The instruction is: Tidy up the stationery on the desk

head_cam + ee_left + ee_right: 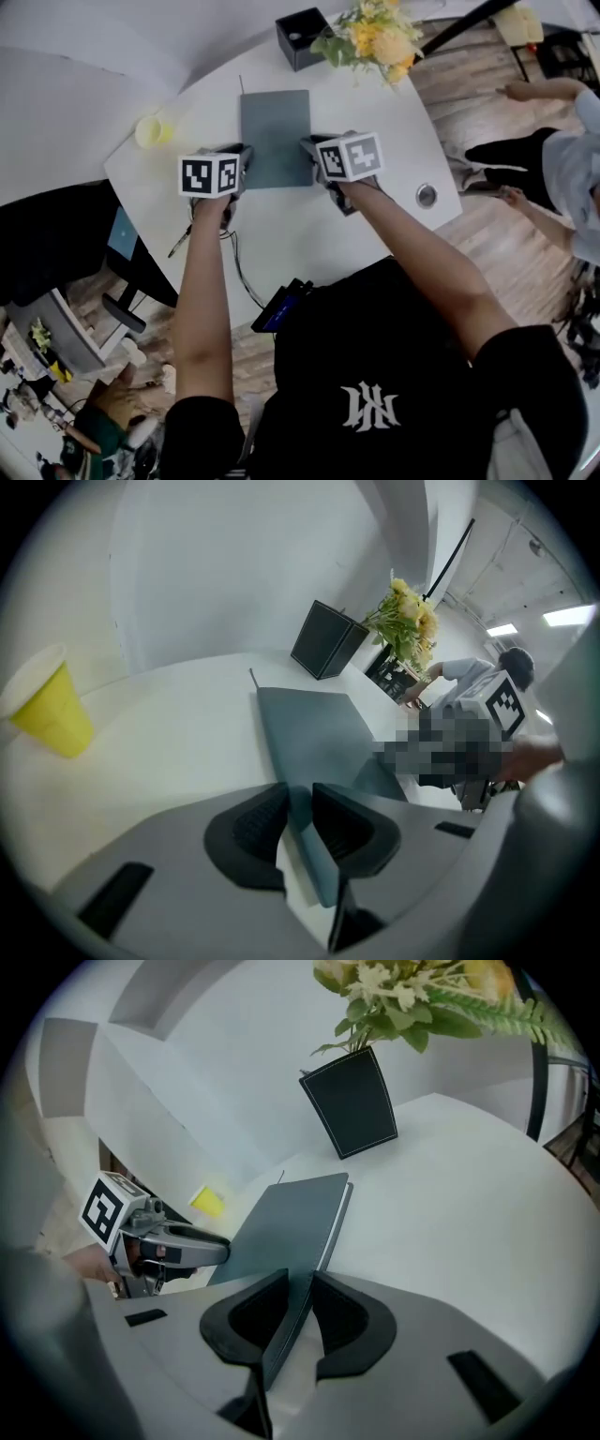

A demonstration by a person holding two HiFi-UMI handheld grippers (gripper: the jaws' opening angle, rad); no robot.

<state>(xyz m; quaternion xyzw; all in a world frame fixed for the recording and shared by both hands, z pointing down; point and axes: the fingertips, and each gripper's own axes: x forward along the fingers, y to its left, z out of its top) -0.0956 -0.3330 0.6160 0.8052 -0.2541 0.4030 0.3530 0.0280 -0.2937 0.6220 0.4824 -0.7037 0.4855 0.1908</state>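
Note:
A grey-green notebook (275, 137) lies flat in the middle of the white desk (375, 103). My left gripper (242, 167) is shut on its near left corner. The right gripper (309, 155) is shut on the near right corner. In the left gripper view the notebook (314, 733) runs away from the gripper (298, 819), whose pads (258, 827) pinch the cover edge. From the right gripper view the notebook (291, 1218) shows its cover lifted a little at the near end, held by the gripper (300, 1314).
A black pen holder (300, 37) stands at the desk's far edge beside yellow flowers (375, 37). A yellow cup (150, 131) sits at the far left. A pen (180, 242) and a cable lie near the left edge. A round metal grommet (427, 195) is at right.

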